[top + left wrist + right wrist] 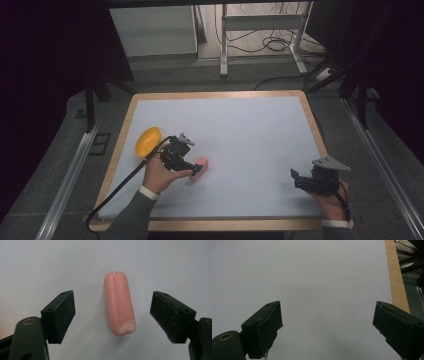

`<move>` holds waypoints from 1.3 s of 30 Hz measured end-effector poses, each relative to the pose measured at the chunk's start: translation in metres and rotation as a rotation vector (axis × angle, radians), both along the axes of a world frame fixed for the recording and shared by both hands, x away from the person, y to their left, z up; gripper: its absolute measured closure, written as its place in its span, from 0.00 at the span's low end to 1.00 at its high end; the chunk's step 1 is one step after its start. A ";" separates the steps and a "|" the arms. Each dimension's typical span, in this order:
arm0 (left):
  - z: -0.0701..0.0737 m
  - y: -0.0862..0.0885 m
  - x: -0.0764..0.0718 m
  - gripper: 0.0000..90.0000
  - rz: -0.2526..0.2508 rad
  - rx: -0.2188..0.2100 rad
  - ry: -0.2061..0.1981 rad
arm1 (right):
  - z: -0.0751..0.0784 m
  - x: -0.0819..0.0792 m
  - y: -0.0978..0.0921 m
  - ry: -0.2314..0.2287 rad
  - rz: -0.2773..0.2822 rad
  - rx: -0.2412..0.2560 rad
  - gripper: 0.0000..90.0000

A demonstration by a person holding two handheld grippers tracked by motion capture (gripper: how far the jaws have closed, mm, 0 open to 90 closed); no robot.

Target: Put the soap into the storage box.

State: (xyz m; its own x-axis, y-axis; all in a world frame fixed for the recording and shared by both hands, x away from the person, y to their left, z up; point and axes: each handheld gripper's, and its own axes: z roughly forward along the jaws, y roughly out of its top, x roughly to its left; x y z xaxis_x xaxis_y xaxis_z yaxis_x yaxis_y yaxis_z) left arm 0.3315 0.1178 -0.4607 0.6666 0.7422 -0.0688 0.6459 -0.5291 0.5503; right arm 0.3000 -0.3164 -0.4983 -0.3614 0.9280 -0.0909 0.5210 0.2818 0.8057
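With my left gripper (113, 315) hanging over the pink bar (119, 303), its fingers (60, 315) stood wide apart, one on each long side of the bar and touching neither. The bar lay flat on the white desk (250, 135), in the near left part of it, with its long axis running away between my fingers. It looked to me like a small bar of soap: rounded ends, a faint seam down the middle, a scuffed whitish patch at the near end. I judged it light and stiff but smooth, likely to slip if pinched near a rounded end, so the flat long sides at mid-length seemed the place to take hold. A yellow rounded thing (148, 141) sat just to the left, close to the desk's wooden edge (122, 135), so room on that side was tight. To the right and far side the desk was open. My right gripper (327, 330) rested near the right near corner, well apart from the bar, its fingers also spread and holding nothing, the wooden edge close on its right.
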 end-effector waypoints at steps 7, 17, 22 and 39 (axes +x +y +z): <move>-0.010 -0.011 0.006 0.28 -0.008 0.020 0.026 | -0.001 0.000 0.001 0.003 0.001 -0.002 0.09; -0.022 -0.021 0.013 0.35 -0.002 0.059 0.051 | -0.001 0.000 0.000 0.003 -0.003 -0.003 0.09; -0.028 -0.024 0.014 0.40 0.006 0.076 0.060 | -0.001 0.000 -0.001 0.004 -0.008 -0.012 0.09; -0.038 -0.027 0.012 0.66 0.009 0.086 0.067 | -0.001 0.000 -0.002 0.003 -0.011 -0.016 0.09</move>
